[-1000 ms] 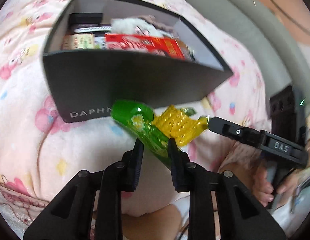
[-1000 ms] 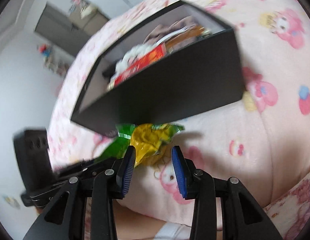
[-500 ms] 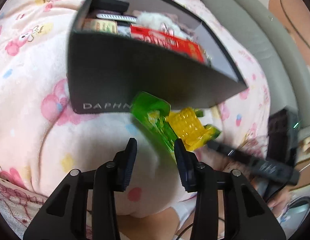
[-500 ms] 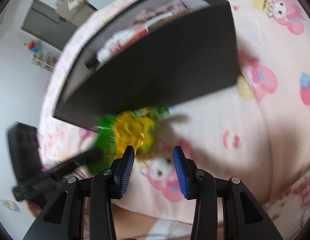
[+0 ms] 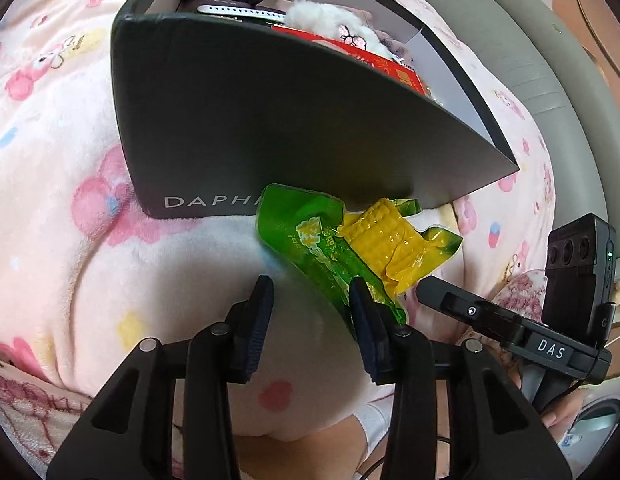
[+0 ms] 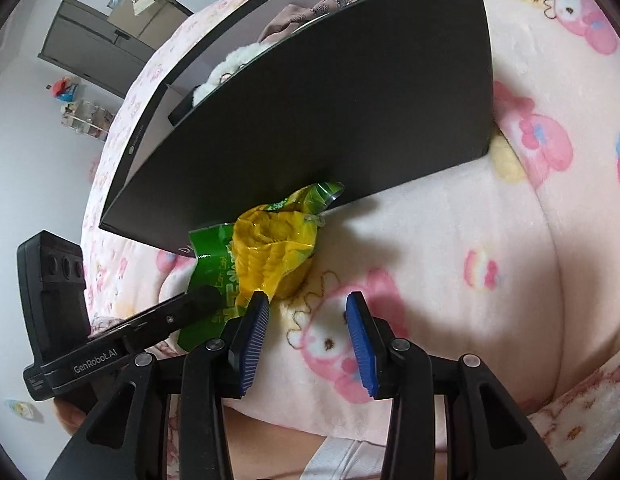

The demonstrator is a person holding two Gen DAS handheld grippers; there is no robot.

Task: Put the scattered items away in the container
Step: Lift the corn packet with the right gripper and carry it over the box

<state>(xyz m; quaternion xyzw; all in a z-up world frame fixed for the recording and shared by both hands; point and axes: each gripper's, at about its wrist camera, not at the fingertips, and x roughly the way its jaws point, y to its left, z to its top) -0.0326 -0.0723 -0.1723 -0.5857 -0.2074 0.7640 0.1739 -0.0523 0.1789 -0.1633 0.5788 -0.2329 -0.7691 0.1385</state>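
Against the near wall of the dark box (image 5: 270,128), on the pink cartoon-print blanket (image 5: 62,248), lies the green-and-yellow corn packet (image 5: 350,248), its upper end touching the box's wall and its green tail reaching back toward the camera. Both claws tilt steeply down at it from the near side. Left claw (image 5: 312,308): its jaws have just been opening and now stand apart; the packet's green tail lies against the right-hand finger (image 5: 366,320), while the other finger is clear of it, so nothing is clamped. Right claw (image 6: 308,320): jaws parted, blue pads over bare blanket, the packet's yellow end just beyond its left pad and not between the pads. Inside the box sit a red packet (image 5: 390,68), a white plush toy (image 5: 322,16) and a dark flat item.
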